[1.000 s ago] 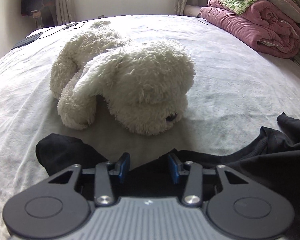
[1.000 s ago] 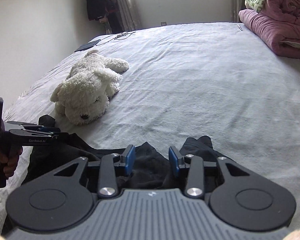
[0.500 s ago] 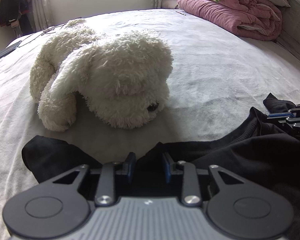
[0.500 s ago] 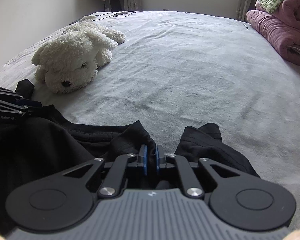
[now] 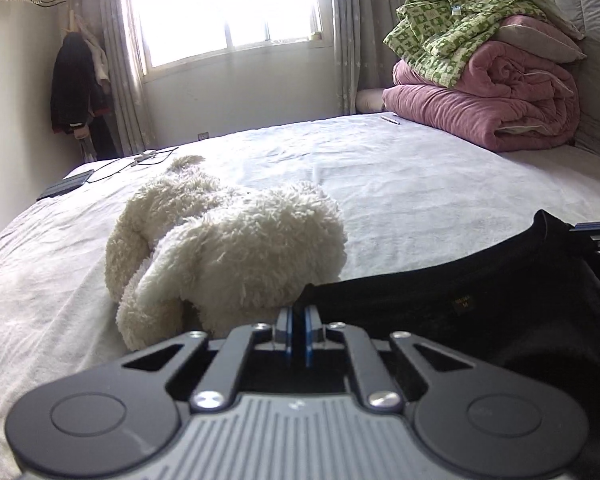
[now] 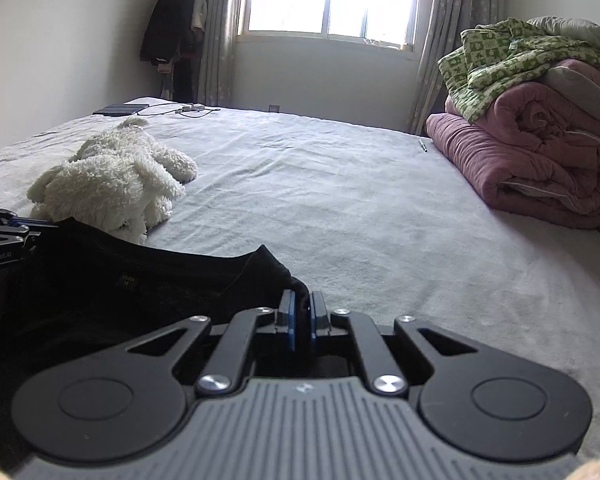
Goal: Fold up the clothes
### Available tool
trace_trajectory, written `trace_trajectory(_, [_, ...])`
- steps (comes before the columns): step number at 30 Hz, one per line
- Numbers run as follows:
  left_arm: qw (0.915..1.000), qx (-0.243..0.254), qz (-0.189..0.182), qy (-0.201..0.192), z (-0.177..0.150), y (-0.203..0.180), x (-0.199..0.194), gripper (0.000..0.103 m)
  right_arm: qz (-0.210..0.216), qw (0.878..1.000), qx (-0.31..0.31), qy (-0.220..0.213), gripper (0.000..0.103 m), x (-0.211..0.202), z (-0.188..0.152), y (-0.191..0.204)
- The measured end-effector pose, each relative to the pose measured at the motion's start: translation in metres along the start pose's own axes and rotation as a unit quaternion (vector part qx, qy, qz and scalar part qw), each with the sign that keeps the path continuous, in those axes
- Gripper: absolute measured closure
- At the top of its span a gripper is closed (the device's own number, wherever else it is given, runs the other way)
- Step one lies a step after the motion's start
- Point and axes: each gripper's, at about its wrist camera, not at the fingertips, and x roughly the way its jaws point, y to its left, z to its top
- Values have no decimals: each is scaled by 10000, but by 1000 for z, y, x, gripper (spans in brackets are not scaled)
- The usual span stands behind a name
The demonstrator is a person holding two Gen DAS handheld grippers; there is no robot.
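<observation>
The black garment (image 5: 480, 300) is now strung between the two tools, its neckline edge stretched into a taut line above the bed (image 5: 400, 200) instead of lying bunched on the sheet as it did a second ago. A small label shows on the inside of the collar, so the neck opening faces the cameras.

The left tool (image 5: 297, 330) has gone from spread blue pads to a clench on one shoulder end of that edge; a dark sliver of cloth shows between its pads in the left wrist view. The right tool (image 6: 302, 322) had already closed half a second ago and pinches the other end, with a fold of black fabric bulging just ahead of its pads. Each tool appears at the far side of the other's view, at the ends of the stretched edge.

Both cameras have tipped upward since a second ago: the window and the far wall now fill the top of each view, where only bedsheet showed before.

The white plush dog (image 5: 228, 256) lies on the bed just behind the raised cloth on the left side, close enough that the fabric may brush it. The folded pink quilt (image 5: 488, 108) with the green patterned blanket (image 5: 448, 36) on top sits well apart at the head of the bed.

With both shoulders secured, the grasping step looks finished; the likely next need is to lift and shake the garment flat before laying it down for the first fold.
</observation>
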Motion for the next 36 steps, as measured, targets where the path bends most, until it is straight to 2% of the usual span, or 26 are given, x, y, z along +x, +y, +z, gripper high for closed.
trace_trajectory(5, [9992, -29, 374, -102, -10, -12, 23, 97, -289, 9993, -120, 184, 95, 38, -8, 6])
trace_trajectory(9, [9973, 207, 626, -318, -20, -25, 32, 97, -452, 9971, -460, 404, 95, 65, -25, 16])
trace_trajectory(14, [9972, 253, 641, -288, -21, -25, 32, 96, -564, 9958, -591, 416, 93, 66, -25, 20])
trace_trajectory(15, [9974, 247, 628, -268, -19, -24, 31, 95, -524, 9966, -495, 401, 92, 63, -24, 17])
trace_trajectory(17, [9977, 221, 598, -215, -16, -23, 26, 90, -438, 9979, -291, 372, 80, 55, -22, 12])
trace_trajectory(18, [9983, 162, 538, -173, -13, -22, 22, 86, -327, 9988, -68, 359, 76, 48, -20, 5])
trace_trajectory(19, [9988, 97, 469, -128, -9, -21, 19, 74, -216, 9991, 154, 345, 63, 40, -18, -2])
trace_trajectory(20, [9992, -3, 389, -103, -6, -22, 15, 65, -103, 9987, 381, 331, 55, 33, -15, -9])
trace_trajectory(23, [9997, -223, 100, 61, 9, -28, 6, 62, 159, 9936, 1081, 291, 55, 1, -14, -35])
trace_trajectory(26, [9969, -607, -421, 264, 18, -44, 2, 56, 128, 9869, 1597, 199, 54, -27, -23, -64])
trace_trajectory(29, [9912, -899, -899, 376, 19, -68, 2, 55, 1, 9791, 2026, 166, 54, -43, -41, -92])
trace_trajectory(33, [9858, -1082, -1224, 377, 15, -104, 9, 55, 181, 9589, 2832, 63, 54, -47, -70, -124])
trace_trajectory(36, [9791, -1404, -1414, 417, 15, -122, 26, 57, 680, 9411, 3313, -16, 54, -46, -91, -136])
